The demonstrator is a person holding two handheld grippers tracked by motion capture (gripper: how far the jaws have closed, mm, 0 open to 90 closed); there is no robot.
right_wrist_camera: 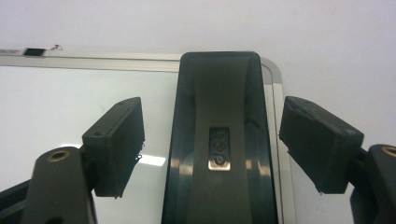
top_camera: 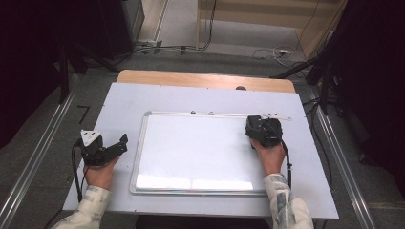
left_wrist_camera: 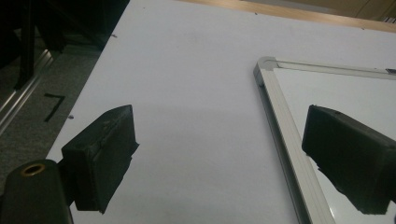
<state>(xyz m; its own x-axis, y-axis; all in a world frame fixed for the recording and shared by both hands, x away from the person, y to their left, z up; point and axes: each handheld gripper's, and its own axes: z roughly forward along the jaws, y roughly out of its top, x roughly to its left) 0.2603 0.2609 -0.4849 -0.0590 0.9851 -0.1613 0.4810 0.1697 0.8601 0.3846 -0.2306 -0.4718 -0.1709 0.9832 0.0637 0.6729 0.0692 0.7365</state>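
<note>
Pale table (top_camera: 119,102) carries a wooden strip (top_camera: 205,78) along its 12 o'clock edge. Grey floor around it; metal rails (top_camera: 28,157) at 9 and 3 o'clock. Cables (top_camera: 272,52) at 1 o'clock. Black floor mark (left_wrist_camera: 53,106).

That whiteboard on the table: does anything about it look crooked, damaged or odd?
Nothing stands out. The whiteboard lies flat and square on the table, wiped clean. A black eraser rests on its far right corner, between the right gripper's open fingers.

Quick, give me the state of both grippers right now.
Left gripper: open, nothing between its jaws, at the whiteboard's left edge.
Right gripper: open, jaws on either side of the black eraser without touching it.
</note>
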